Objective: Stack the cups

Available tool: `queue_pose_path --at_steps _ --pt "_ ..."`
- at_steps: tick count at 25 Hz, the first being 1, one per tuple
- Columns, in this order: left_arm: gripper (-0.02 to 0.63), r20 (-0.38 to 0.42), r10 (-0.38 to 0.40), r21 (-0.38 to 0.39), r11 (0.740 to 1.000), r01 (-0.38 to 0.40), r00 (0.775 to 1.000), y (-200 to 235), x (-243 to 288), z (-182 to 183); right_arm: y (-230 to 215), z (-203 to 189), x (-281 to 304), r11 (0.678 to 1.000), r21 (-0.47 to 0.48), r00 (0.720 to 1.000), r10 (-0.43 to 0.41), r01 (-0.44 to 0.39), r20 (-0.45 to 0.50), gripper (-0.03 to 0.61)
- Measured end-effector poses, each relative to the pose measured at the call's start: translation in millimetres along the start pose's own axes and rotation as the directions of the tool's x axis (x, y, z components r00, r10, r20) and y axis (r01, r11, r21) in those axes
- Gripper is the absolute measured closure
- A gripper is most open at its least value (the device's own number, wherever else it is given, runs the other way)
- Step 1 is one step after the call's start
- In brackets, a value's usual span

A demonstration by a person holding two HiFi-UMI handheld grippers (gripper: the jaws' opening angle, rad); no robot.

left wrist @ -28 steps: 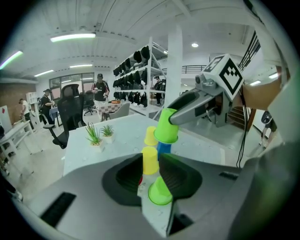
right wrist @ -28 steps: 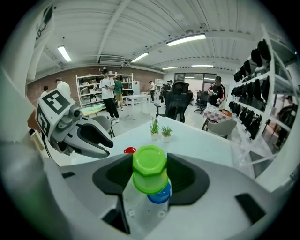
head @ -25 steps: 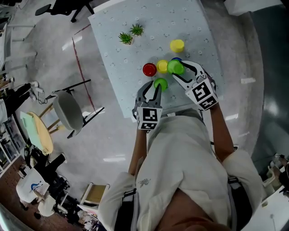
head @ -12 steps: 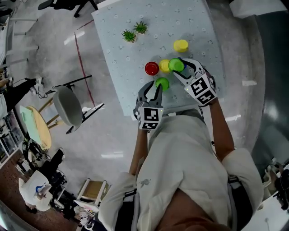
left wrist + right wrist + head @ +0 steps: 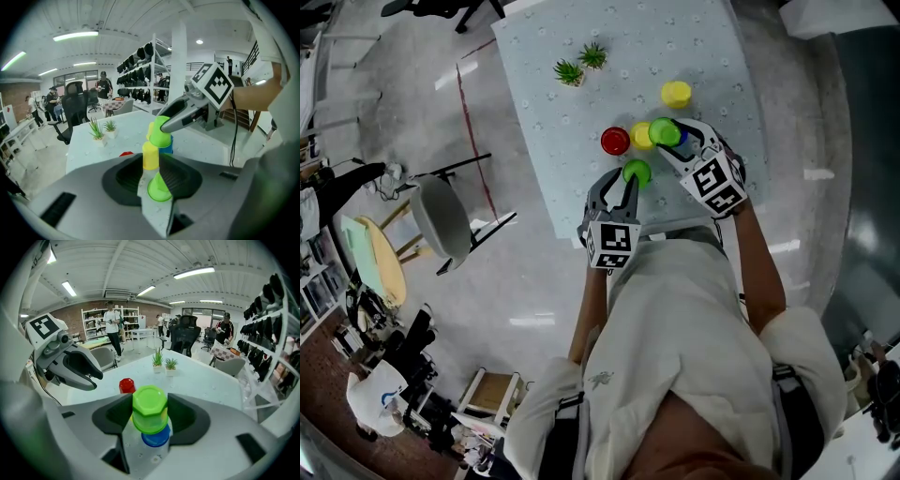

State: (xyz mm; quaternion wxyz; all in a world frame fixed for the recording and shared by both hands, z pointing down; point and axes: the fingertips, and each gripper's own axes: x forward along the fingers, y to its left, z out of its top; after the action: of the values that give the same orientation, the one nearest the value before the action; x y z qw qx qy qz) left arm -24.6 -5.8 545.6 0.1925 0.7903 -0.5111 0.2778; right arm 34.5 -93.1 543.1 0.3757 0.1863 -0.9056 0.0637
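My right gripper (image 5: 674, 142) is shut on an upside-down green cup (image 5: 150, 414) that rests a little tilted on a blue cup (image 5: 156, 437). Its jaws have just been opening slightly, and the cup still fills the gap between them. My left gripper (image 5: 624, 181) is shut, holding nothing. A second green cup (image 5: 159, 187) stands upside down on the table right at its tips. A yellow cup (image 5: 640, 137) and a red cup (image 5: 614, 142) stand in a row to the left of the blue one. Another yellow cup (image 5: 676, 93) stands alone farther back.
Two small potted plants (image 5: 579, 66) stand at the back left of the patterned table (image 5: 712, 56). The table's front edge runs just under both grippers. A grey chair (image 5: 445, 223) stands on the floor to the left.
The right gripper has sunk slightly, bringing the green cup down onto the blue cup. The left gripper and its green cup have not moved. The head camera shifted a little.
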Motion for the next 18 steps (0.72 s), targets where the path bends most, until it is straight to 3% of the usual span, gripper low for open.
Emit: queue_pose_path --at_steps 10,18 --pt "0.499 0.034 -0.023 0.012 1.0 0.023 0.999 -5.0 -1.4 7.5 -1.4 5.8 -14.5 0.999 -0.01 0.999 -0.037 0.037 0.021 0.299" --pt "0.466 0.043 -0.076 0.043 0.996 0.075 0.996 -13.3 -4.5 6.8 8.7 19.8 -47.8 0.995 0.002 0.991 -0.097 0.097 0.087 0.342"
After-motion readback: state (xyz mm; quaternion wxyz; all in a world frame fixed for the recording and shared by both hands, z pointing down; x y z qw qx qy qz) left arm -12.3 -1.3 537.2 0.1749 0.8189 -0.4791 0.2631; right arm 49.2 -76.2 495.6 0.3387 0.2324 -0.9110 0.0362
